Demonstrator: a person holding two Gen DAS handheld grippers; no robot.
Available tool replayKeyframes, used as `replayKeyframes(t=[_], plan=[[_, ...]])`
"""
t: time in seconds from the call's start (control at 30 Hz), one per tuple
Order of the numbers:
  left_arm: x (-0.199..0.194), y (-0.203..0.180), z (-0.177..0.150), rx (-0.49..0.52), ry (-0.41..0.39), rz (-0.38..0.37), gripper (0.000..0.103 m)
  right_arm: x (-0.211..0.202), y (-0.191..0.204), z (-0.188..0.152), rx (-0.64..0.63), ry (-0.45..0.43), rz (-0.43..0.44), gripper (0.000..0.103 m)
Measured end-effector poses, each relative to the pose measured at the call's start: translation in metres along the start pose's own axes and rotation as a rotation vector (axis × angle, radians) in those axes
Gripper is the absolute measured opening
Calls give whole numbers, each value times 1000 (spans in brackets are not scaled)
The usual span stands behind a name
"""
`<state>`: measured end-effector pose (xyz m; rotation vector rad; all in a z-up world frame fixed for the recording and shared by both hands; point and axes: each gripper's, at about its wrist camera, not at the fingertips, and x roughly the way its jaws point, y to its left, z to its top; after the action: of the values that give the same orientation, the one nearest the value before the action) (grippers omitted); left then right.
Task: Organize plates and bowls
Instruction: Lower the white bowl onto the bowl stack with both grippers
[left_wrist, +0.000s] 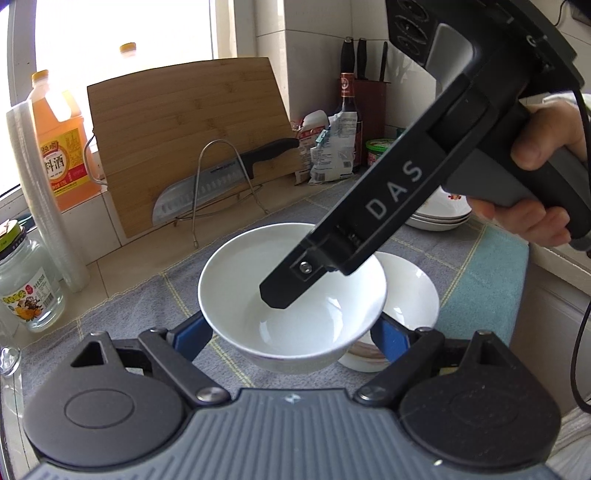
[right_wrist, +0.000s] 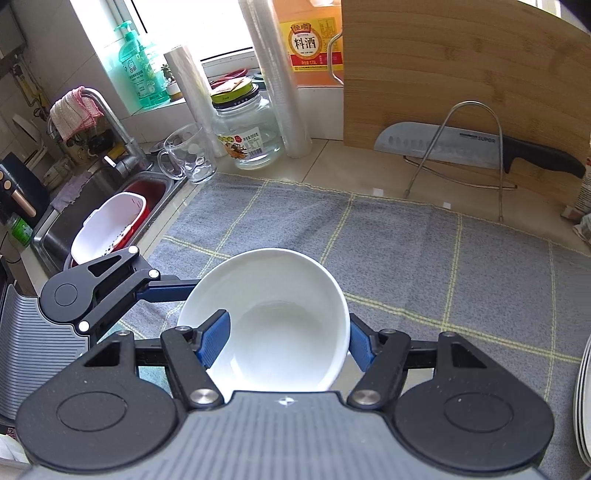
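A white bowl (left_wrist: 295, 317) hangs a little above the grey checked cloth (right_wrist: 406, 251), with both grippers on it. My left gripper (left_wrist: 291, 326) is shut on the bowl, its blue fingers (left_wrist: 192, 338) pressing the outer sides. My right gripper (right_wrist: 288, 321) is shut on the same bowl (right_wrist: 280, 332). One blue finger (right_wrist: 214, 339) is inside it and the other is outside the right wall. In the left wrist view the right gripper (left_wrist: 280, 291) reaches down from the upper right, held by a hand. A second white bowl (left_wrist: 410, 295) stands on the cloth just behind.
A stack of white plates (left_wrist: 439, 216) sits at the cloth's right end. A cutting board (right_wrist: 461, 81) and a knife (right_wrist: 461, 146) on a wire rack stand at the back. A glass mug (right_wrist: 188, 155), a jar (right_wrist: 247, 136) and the sink (right_wrist: 92, 206) are to the left.
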<state>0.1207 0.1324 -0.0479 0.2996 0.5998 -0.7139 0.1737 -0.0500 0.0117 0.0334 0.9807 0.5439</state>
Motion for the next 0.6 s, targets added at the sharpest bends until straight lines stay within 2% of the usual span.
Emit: replayKeyframes(t=[0.6], plan=[[28, -42, 14, 54, 0, -113, 91, -34, -39, -35, 84, -6, -98, 73]])
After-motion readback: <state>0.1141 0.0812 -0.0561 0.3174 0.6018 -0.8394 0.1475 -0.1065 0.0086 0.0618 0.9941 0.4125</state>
